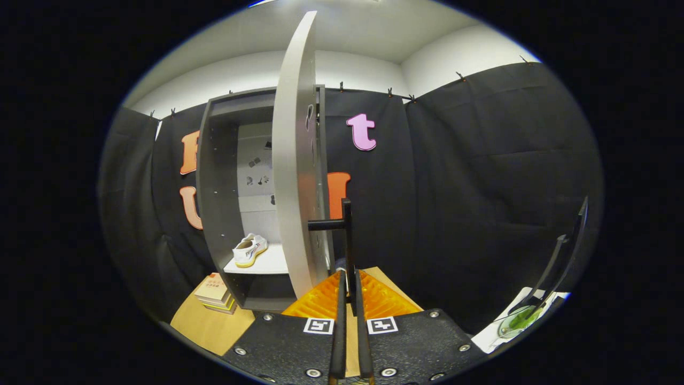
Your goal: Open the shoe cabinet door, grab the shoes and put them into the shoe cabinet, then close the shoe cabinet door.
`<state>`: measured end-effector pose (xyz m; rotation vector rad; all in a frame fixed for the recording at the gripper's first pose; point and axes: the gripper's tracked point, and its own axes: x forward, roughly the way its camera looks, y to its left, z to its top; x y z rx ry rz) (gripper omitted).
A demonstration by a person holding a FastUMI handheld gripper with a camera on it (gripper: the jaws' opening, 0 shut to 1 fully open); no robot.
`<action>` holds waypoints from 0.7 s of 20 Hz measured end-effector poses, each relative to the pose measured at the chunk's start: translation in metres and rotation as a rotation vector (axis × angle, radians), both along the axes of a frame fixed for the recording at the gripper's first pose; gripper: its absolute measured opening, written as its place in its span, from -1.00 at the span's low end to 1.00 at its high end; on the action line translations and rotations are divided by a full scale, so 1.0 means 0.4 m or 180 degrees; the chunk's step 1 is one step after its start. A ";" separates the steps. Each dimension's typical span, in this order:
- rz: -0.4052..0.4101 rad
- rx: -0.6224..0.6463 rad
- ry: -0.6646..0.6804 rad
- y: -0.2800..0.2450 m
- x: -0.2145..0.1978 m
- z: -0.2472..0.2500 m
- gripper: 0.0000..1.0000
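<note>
- Fingers of the gripper sit nearest the lens, pressed close together on the lower end of the black door handle, a vertical bar on a short post. Both seem to squeeze it, most likely so the door can be swung by that bar.
- Shoe cabinet is the largest thing, a tall grey carcass against the booth's cloth wall, its front open towards the fingers.
- Its door stands edge-on between the opening and the gripper, swung well out; by my reading this is the closing step.
- Wooden floor board carries the cabinet.
- Inner shelf is a pale board low in the cabinet.
- White shoe lies on that shelf near its front edge, so it looks already put away; I can make out just one.
- Stack of books rests on the wood just beside the cabinet's foot.
- Green dish lies well apart, on white paper.
</note>
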<state>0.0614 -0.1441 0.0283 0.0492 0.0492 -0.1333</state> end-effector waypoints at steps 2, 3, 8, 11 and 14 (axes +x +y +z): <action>-0.0047 -0.0002 0.0021 -0.020 -0.010 0.000 -0.85; -0.0107 -0.0006 0.0017 -0.032 -0.016 0.000 -0.92; -0.0224 0.0104 -0.0029 -0.054 -0.061 0.000 -0.95; -0.0184 0.0103 -0.0080 -0.006 -0.116 0.009 -0.95; 0.0009 0.0127 -0.0074 0.099 -0.154 -0.005 -0.95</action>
